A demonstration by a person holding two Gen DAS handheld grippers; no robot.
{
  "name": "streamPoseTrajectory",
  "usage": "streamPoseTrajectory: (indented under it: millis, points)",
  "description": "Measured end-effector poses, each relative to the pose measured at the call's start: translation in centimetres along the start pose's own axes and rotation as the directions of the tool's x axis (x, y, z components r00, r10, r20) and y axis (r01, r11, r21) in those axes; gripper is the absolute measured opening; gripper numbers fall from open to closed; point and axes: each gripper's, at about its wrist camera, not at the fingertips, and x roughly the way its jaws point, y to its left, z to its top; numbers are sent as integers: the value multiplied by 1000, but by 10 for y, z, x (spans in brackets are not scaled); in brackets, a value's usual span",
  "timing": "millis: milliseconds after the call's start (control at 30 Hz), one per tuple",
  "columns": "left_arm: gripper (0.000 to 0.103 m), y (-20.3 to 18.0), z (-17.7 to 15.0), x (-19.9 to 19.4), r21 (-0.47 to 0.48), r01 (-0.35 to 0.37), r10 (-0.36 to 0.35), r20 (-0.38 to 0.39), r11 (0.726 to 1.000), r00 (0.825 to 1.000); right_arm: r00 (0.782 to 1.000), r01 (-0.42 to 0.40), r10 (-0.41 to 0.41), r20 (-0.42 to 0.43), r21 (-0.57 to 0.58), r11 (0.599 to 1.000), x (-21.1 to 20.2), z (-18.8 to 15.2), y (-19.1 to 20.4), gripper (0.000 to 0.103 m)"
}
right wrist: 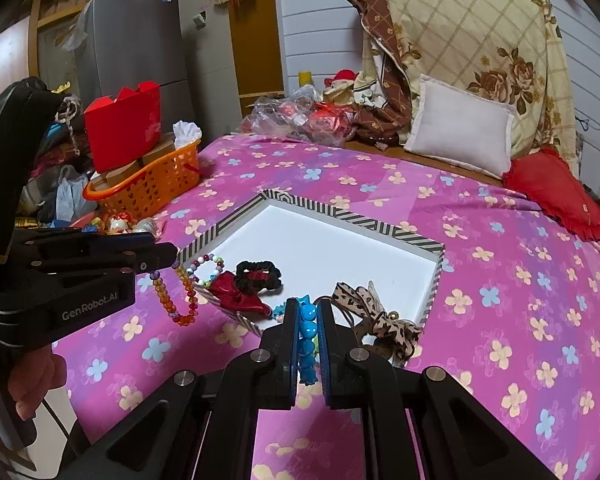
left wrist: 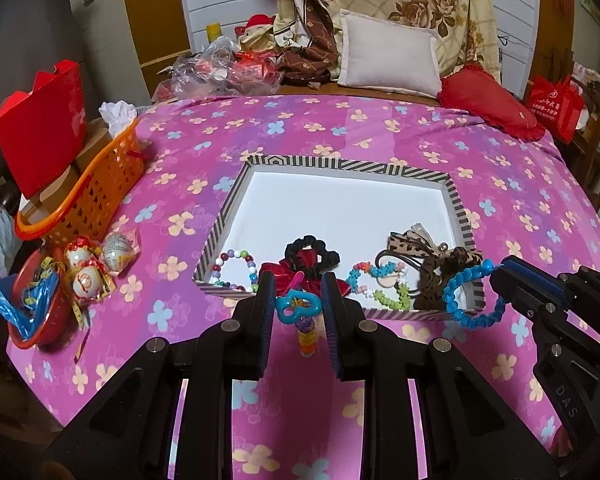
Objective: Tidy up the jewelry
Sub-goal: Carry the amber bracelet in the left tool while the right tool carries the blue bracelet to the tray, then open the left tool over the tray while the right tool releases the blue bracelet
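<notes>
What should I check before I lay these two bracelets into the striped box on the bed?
1. Right gripper clamps the blue plastic bead bracelet: ok.
2. Left gripper grips the orange and purple glass bead bracelet: ok.
3. Bare white floor left in the black-and-white striped cardboard box: ok, far half.
4. Blue bracelet's hanging loop clear of the box's near right corner: cannot tell.
5. Grippers apart from each other: ok.
</notes>
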Motion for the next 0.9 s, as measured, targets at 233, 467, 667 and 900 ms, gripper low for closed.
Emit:
streamPoseTrajectory:
  millis: [233,467,667,900]
  points:
    - [22,-1,12,12,0,-17,17,-7,1000,1000,1000,3,-3,-7,3,1000,10,8,-6,8]
    - [22,1,28,22,-11,-14,14,-10,1000,1000,1000,-2,2,-19,20,1000,21,17,-15,8]
    - [22,2,40,39,-31,-12,12,-26,999,1000,999,-15,16,-32,38,999,36,26,-19,8]
    - [22,1,47,67,-68,-7,2,-59,998,998,995,-66,73,-66,94,993,69,27,-18,8]
